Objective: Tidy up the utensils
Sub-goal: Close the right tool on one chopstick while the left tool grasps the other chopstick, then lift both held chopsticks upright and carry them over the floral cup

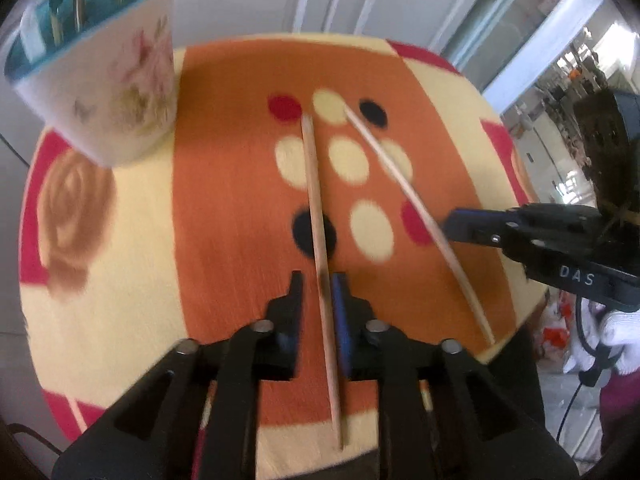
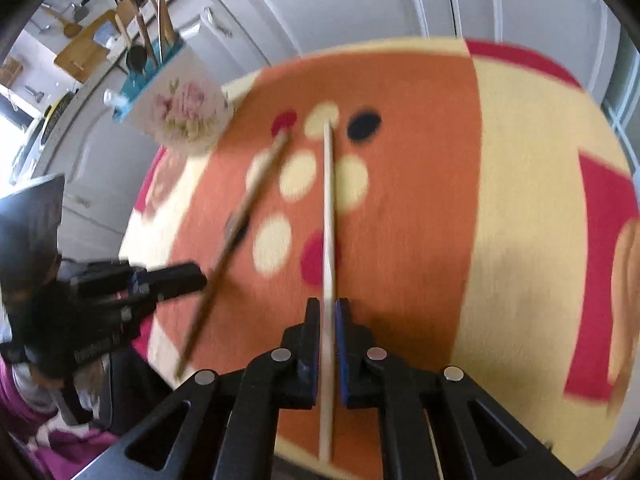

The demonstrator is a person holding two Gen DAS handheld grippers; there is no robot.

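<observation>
Your left claw (image 1: 320, 280) has its two jaws close on either side of a chopstick (image 1: 318, 216), the right jaw against the wood and a thin gap on the other side, so treat it as a near or light pinch and squeeze fully before you lift. Your right claw (image 2: 329, 306) is clamped on the paler chopstick (image 2: 328, 208), jaws pressing both sides, and that hold is well back from the tip, leaving a long front length to swing. Both sticks run forward over the round tabletop (image 1: 120, 240) with its orange, cream and red cloth, and their far tips lie near the row of dots, close to each other but not touching. The holder (image 1: 116, 92), a white flowered pot with a teal lining that already carries spoons and forks, stands at the far left of the tabletop, well apart from both tips. For a clean drop, I judge it best to move one hand at a time: raise the stick, tip it toward upright above the teal rim, and aim for a gap between the handles already inside. Keep the second stick low and out of the way, because two long sticks crossing over one narrow opening could knock each other or the pot.
</observation>
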